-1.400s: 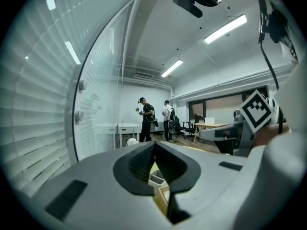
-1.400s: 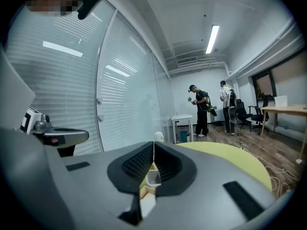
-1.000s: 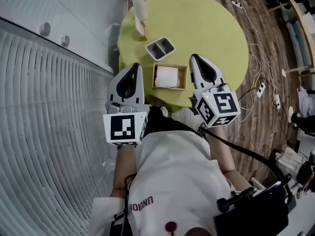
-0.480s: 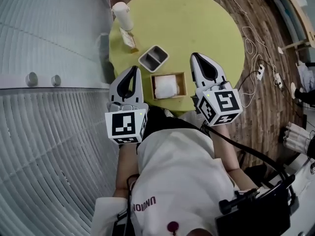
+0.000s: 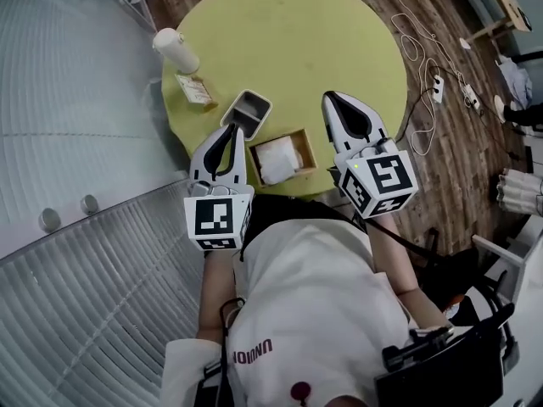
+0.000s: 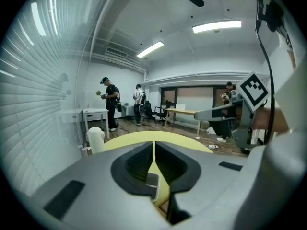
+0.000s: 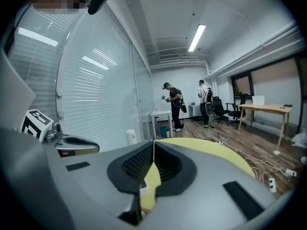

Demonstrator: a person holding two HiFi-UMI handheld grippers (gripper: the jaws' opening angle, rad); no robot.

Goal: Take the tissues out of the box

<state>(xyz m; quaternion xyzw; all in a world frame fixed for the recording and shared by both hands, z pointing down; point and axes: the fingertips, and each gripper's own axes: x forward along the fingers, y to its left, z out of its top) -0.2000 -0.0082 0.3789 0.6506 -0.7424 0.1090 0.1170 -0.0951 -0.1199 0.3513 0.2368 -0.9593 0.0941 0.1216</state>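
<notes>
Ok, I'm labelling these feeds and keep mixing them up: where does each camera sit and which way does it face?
Head view: on the person's head, facing steeply down at the table, tissue box, left gripper and right gripper; torso and forearms show.
Left gripper view: on the left gripper, facing along its shut jaws over the table into the office; the right gripper shows at right.
Right gripper view: same on the right gripper, jaws shut; left gripper at left.
Shared: both gripper views catch the white bottle.

Your table (image 5: 339,41) is yellow-green, the box (image 5: 307,147) light brown, its tissues (image 5: 276,161) white; your left gripper (image 5: 229,131) and right gripper (image 5: 332,99) are grey with black-and-white square markers.
</notes>
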